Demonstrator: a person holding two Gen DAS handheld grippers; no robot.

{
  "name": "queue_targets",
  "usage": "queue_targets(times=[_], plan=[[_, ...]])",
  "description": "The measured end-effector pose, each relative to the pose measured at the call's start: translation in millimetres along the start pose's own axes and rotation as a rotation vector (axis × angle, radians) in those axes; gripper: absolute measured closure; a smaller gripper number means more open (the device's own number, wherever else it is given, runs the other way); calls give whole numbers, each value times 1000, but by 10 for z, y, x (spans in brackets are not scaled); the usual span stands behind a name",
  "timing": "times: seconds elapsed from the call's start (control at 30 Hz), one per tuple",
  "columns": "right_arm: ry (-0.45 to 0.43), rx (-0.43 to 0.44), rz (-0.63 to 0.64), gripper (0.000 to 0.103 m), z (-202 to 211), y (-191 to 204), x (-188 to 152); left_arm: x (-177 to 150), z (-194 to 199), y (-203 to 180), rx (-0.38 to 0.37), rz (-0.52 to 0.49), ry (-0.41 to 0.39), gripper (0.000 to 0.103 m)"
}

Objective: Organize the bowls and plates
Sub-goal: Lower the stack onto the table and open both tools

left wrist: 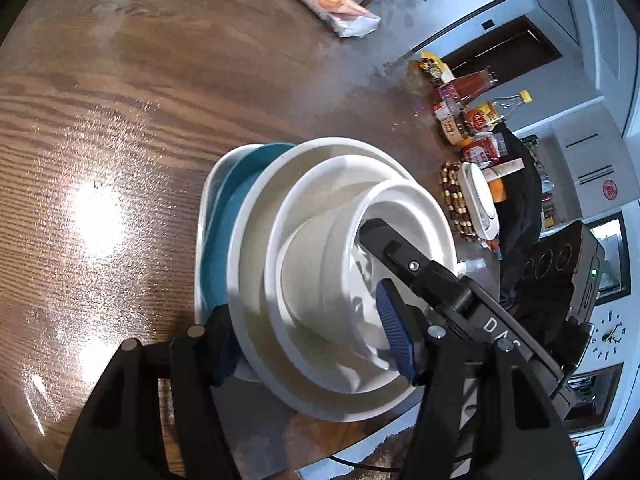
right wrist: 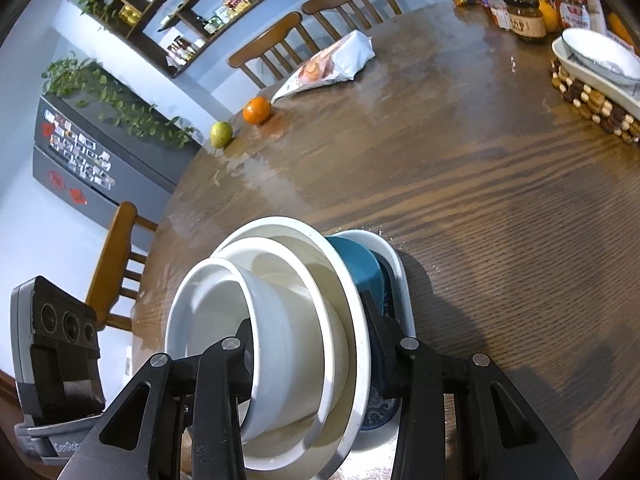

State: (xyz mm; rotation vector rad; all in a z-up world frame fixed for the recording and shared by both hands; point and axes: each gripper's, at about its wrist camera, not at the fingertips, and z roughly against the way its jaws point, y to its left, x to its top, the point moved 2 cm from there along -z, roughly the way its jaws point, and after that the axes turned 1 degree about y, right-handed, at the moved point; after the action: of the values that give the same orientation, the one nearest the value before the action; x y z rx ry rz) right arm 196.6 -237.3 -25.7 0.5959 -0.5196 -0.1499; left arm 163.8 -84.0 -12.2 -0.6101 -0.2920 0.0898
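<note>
A nested stack of dishes sits near the table's edge: a small white bowl [left wrist: 400,208] in a wider white bowl [left wrist: 320,184], on a large white plate [left wrist: 256,240], a teal plate [left wrist: 236,188] and a white oblong tray [left wrist: 208,200]. My left gripper [left wrist: 308,340] is shut across the stack, its blue pad inside the small bowl and the other finger under the tray. My right gripper [right wrist: 312,336] clamps the same stack [right wrist: 280,340], one finger inside the small bowl and one behind the teal plate [right wrist: 356,260]. I cannot tell whether the stack rests on the table.
On the wooden table [right wrist: 460,200] lie an orange [right wrist: 257,110], a green fruit [right wrist: 221,134] and a snack bag [right wrist: 332,64]. Jars and bottles [right wrist: 524,16] and a white dish on a beaded trivet [right wrist: 592,100] stand at the far right. Wooden chairs [right wrist: 272,48] ring the table.
</note>
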Motion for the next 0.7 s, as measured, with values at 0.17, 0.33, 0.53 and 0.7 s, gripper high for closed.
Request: queue_targets(times=[0.17, 0.33, 0.53, 0.7], plan=[[23, -13, 4, 62, -107, -4, 17, 40, -45, 63, -6, 13, 9, 44], [16, -14, 15, 62, -143, 9, 49, 54, -46, 72, -14, 10, -10, 44], [8, -50, 45, 62, -125, 26, 50, 49, -5, 62, -11, -21, -25, 40], [-1, -61, 54, 54, -112, 56, 64, 41, 130, 12, 23, -74, -86, 32]])
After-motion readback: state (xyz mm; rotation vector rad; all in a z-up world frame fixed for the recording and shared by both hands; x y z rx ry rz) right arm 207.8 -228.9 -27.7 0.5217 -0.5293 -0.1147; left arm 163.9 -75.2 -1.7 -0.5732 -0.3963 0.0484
